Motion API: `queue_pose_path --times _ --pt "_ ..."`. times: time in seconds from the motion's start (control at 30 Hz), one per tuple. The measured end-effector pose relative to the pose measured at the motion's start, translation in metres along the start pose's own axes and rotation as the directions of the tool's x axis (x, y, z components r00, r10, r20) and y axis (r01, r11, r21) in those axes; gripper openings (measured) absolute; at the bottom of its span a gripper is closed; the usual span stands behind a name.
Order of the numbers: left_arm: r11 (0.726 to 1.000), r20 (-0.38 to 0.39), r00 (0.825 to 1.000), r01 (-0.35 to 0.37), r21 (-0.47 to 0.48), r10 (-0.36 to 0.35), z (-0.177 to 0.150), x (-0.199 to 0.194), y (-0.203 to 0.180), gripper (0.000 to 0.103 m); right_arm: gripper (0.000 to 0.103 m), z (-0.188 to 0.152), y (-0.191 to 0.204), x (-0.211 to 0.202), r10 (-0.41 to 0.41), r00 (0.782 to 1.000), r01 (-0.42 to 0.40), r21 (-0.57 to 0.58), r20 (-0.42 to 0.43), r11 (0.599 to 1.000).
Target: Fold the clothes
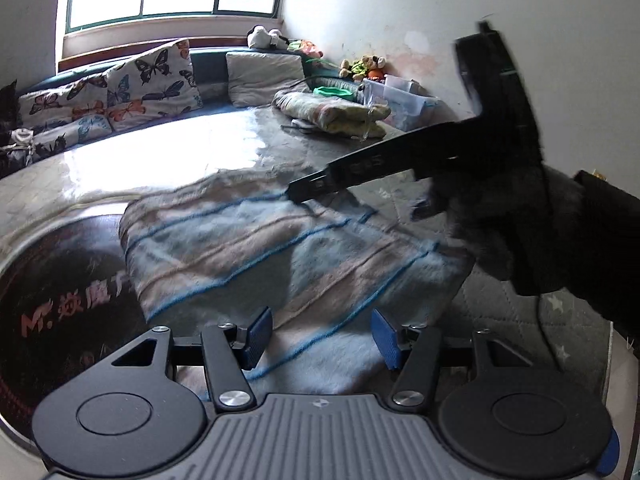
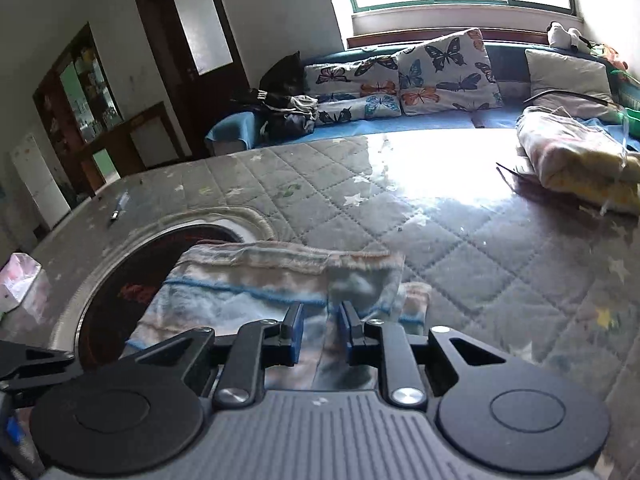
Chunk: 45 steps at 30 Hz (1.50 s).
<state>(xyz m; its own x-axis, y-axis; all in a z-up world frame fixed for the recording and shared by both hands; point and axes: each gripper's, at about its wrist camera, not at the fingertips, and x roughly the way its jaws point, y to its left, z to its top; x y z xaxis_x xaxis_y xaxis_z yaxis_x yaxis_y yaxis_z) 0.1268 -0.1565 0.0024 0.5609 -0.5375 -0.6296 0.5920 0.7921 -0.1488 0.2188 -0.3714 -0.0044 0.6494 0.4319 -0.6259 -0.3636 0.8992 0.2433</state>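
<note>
A fluffy striped garment (image 1: 280, 256), pale blue, beige and white with thin blue lines, lies partly folded on the grey quilted mattress (image 2: 440, 240). My left gripper (image 1: 322, 336) is open just above its near edge, with nothing between the blue pads. My right gripper (image 2: 320, 330) hovers over the same garment (image 2: 248, 280); its blue pads stand a narrow gap apart with a ridge of the cloth in that gap, and I cannot tell whether they pinch it. The right gripper also shows in the left wrist view (image 1: 296, 192), reaching in over the garment's far edge.
A round dark mat with red lettering (image 1: 60, 296) lies under the garment's left side. A folded blanket in plastic (image 2: 580, 164) sits at the back right. Butterfly pillows (image 2: 440, 68) line the sofa under the window. A small object (image 2: 115, 214) lies at the mattress's left edge.
</note>
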Motion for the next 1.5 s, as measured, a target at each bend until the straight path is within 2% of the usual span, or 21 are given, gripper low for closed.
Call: queue_pose_path --times 0.27,0.43,0.53,0.63,0.73,0.87,1.03,1.3,1.43,1.5 --pt "0.998 0.017 0.999 0.042 0.054 -0.043 0.024 0.023 -0.015 0.057 0.019 0.023 -0.002 0.02 -0.01 0.999 0.007 -0.076 -0.049 0.997" --pt "0.994 0.012 0.997 0.079 0.069 -0.08 0.029 0.036 -0.022 0.057 0.019 0.028 -0.009 0.03 0.002 0.998 -0.007 -0.082 -0.059 0.997" --pt "0.99 -0.011 0.995 0.095 0.102 -0.094 0.026 0.041 -0.025 0.057 0.027 0.027 -0.014 0.037 0.001 0.998 -0.006 -0.073 -0.062 0.997" --pt "0.99 -0.003 0.995 0.103 0.1 -0.103 0.031 0.039 -0.021 0.057 0.027 0.025 -0.022 0.034 0.025 0.999 -0.028 -0.053 -0.047 0.998" --pt "0.994 0.025 0.997 0.075 0.08 -0.077 0.041 0.039 -0.01 0.057 0.027 0.026 -0.027 0.024 0.038 0.999 -0.039 -0.034 -0.025 0.999" --pt "1.0 0.025 1.0 0.013 0.013 -0.013 0.053 0.048 0.011 0.057 0.028 0.025 -0.027 0.0 0.044 0.999 -0.044 -0.052 -0.001 0.998" --pt "0.996 -0.001 0.997 -0.081 -0.039 0.081 0.057 0.058 0.029 0.057 0.028 0.013 -0.015 -0.031 0.041 0.999 -0.044 -0.112 -0.03 0.993" --pt "0.995 0.018 0.996 -0.091 -0.038 0.091 0.044 0.031 0.027 0.057 0.028 -0.029 -0.002 -0.074 0.009 0.998 -0.016 -0.115 -0.062 0.993" --pt "0.996 0.038 0.995 -0.091 -0.009 0.091 0.029 0.009 0.017 0.057 0.028 -0.053 0.003 -0.096 0.004 0.999 -0.006 -0.075 -0.037 0.997" --pt "0.994 0.039 0.993 -0.113 -0.01 0.113 0.02 0.002 0.017 0.057 0.028 -0.062 0.004 -0.103 0.004 1.0 -0.005 -0.05 -0.023 0.999"
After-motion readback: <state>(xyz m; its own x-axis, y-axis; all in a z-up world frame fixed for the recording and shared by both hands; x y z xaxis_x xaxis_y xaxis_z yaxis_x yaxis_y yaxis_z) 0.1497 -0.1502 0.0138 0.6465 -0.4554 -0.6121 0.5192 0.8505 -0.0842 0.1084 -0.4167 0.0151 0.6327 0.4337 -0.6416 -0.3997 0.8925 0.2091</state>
